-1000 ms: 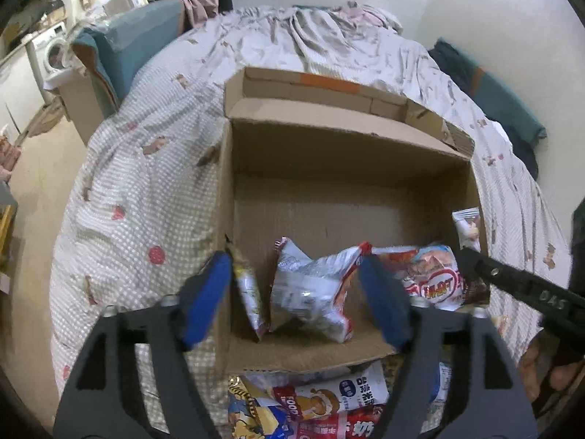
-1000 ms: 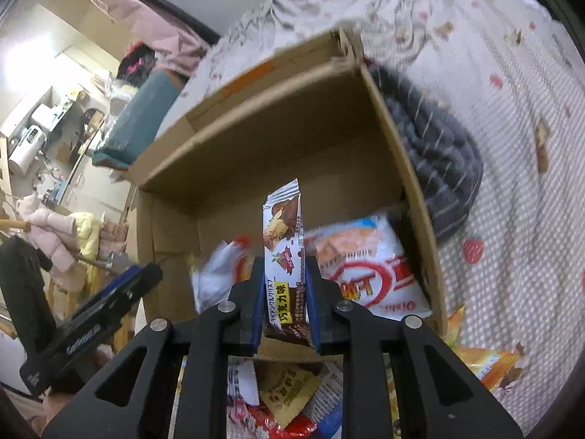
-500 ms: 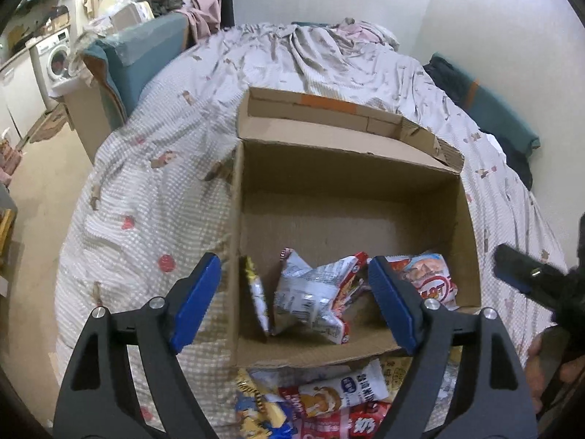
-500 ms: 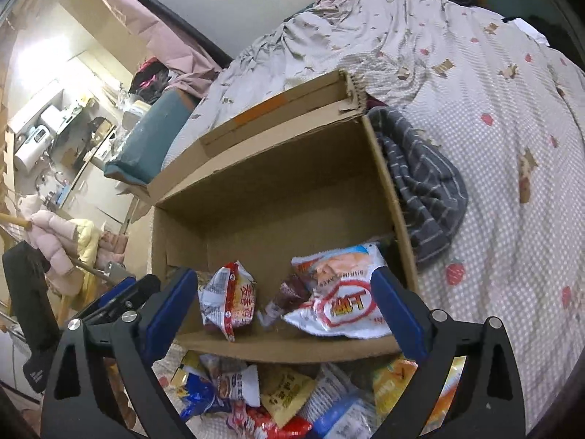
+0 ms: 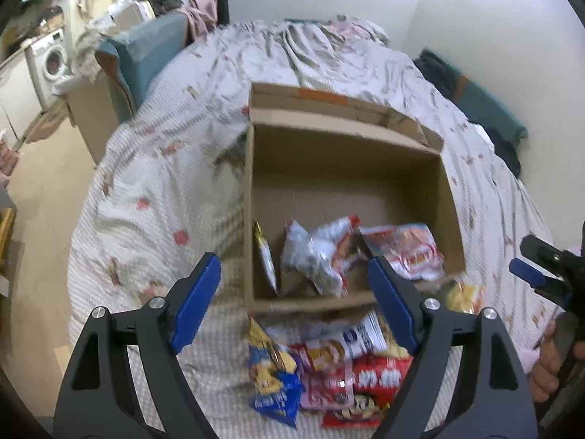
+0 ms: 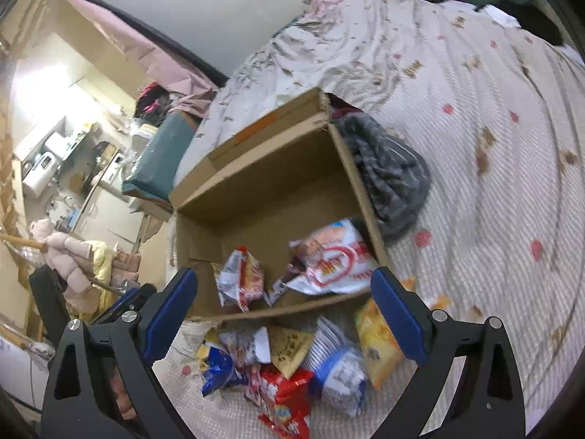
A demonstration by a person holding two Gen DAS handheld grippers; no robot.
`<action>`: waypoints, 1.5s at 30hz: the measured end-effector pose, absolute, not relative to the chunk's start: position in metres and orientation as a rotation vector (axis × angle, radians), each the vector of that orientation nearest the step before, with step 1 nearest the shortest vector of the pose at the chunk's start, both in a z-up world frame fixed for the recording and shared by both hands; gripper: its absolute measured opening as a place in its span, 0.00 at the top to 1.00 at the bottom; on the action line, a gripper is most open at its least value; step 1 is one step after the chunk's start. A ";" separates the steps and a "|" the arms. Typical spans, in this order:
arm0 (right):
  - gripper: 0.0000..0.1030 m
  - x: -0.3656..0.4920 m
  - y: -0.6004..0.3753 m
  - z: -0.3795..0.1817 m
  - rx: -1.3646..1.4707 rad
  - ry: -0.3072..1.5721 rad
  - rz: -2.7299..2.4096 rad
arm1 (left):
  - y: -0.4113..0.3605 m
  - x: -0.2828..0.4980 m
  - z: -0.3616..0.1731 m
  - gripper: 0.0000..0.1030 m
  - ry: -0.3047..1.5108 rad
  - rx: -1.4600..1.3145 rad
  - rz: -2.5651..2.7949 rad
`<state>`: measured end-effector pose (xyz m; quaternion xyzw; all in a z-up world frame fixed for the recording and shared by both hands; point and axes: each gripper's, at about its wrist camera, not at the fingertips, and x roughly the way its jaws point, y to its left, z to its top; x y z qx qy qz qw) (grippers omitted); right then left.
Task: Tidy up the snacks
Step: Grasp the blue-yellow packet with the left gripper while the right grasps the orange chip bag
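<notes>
Both grippers I am steering stand released over a patterned bedspread (image 5: 157, 197). The left gripper (image 5: 294, 301) spreads its blue pads wide at lower centre of its view, holding nothing; the right gripper (image 6: 283, 314) does the same in its own view.

An open cardboard box (image 5: 343, 153) sits mid-frame with several snack packets in its near end, among them a white bag with a red ring (image 6: 331, 265) at the box's right. Its printing is too blurred for me to read.

More snacks (image 5: 329, 362) lie heaped on the bedspread just in front of the box, including a red packet (image 6: 285, 398) and a yellow bag (image 6: 376, 347); their lettering is also unreadable.

A grey striped cloth (image 6: 387, 175) rests against the box's right wall.
</notes>
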<state>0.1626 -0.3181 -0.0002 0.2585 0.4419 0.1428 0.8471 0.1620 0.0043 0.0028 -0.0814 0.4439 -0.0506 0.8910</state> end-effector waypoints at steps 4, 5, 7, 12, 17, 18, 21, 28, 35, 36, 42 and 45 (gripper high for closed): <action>0.05 0.148 -0.332 -0.010 0.582 0.963 0.252 | 0.016 0.148 0.002 0.16 0.933 -0.199 -0.082; 0.05 0.146 -0.334 -0.012 0.596 0.972 0.251 | 0.021 0.145 0.001 0.10 0.937 -0.207 -0.069; 0.05 0.143 -0.338 -0.017 0.617 0.991 0.250 | 0.028 0.139 -0.001 0.08 0.950 -0.222 -0.051; 0.05 0.135 -0.340 -0.027 0.604 1.019 0.234 | 0.040 0.131 -0.027 0.08 1.078 -0.235 -0.024; 0.05 0.133 -0.340 -0.036 0.596 1.052 0.217 | 0.039 0.134 -0.075 0.10 1.253 -0.365 -0.065; 0.05 0.134 -0.341 -0.037 0.600 1.057 0.215 | 0.035 0.134 -0.082 0.12 1.264 -0.352 -0.061; 0.05 0.135 -0.341 -0.038 0.602 1.061 0.212 | 0.017 0.138 -0.100 0.13 1.322 -0.305 -0.086; 0.05 0.133 -0.341 -0.041 0.565 1.074 0.207 | -0.003 0.143 -0.116 0.18 1.347 -0.222 -0.080; 0.05 0.133 -0.341 -0.043 0.560 1.082 0.197 | 0.000 0.144 -0.122 0.62 1.371 -0.204 -0.058; 0.05 0.133 -0.341 -0.044 0.561 1.084 0.197 | 0.004 0.142 -0.121 0.65 1.369 -0.215 -0.061; 0.05 0.135 -0.357 -0.058 0.666 1.121 0.165 | 0.021 0.122 -0.081 0.69 1.301 -0.233 -0.055; 0.05 0.139 -0.363 -0.073 0.733 1.168 0.141 | 0.030 0.112 -0.072 0.69 1.288 -0.266 -0.030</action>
